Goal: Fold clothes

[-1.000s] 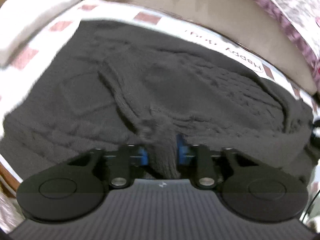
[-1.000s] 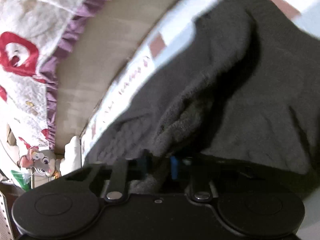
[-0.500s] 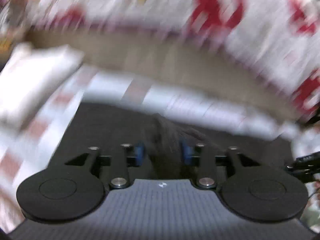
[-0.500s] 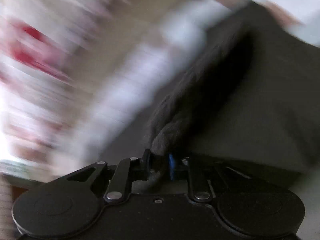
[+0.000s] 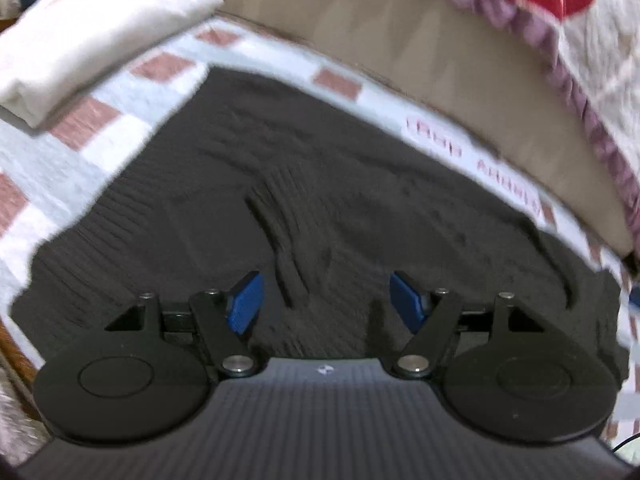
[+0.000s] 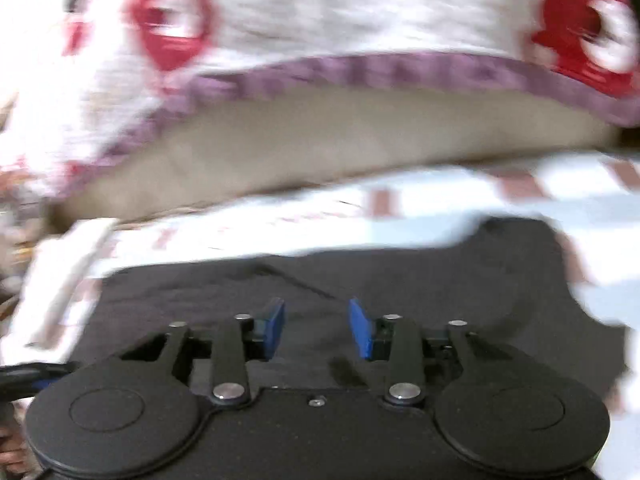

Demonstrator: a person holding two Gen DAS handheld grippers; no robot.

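A dark grey knitted sweater [image 5: 320, 200] lies spread flat on a white cloth with red squares [image 5: 120, 136]. My left gripper [image 5: 326, 300] is open and empty, its blue pads [image 5: 245, 304] wide apart just above the knit. In the right wrist view the same sweater [image 6: 440, 280] lies flat below my right gripper [image 6: 316, 328], which is open and empty, blue pads [image 6: 358, 332] apart. That view is motion-blurred.
A folded cream garment [image 5: 88, 32] lies at the far left of the cloth. A beige upholstered edge [image 5: 440, 60] runs behind the cloth, draped with a white quilt with red shapes and purple trim [image 6: 320, 32].
Both grippers were shut on bunches of the sweater and lifted it. Now both have opened and let go, and the sweater lies flat.
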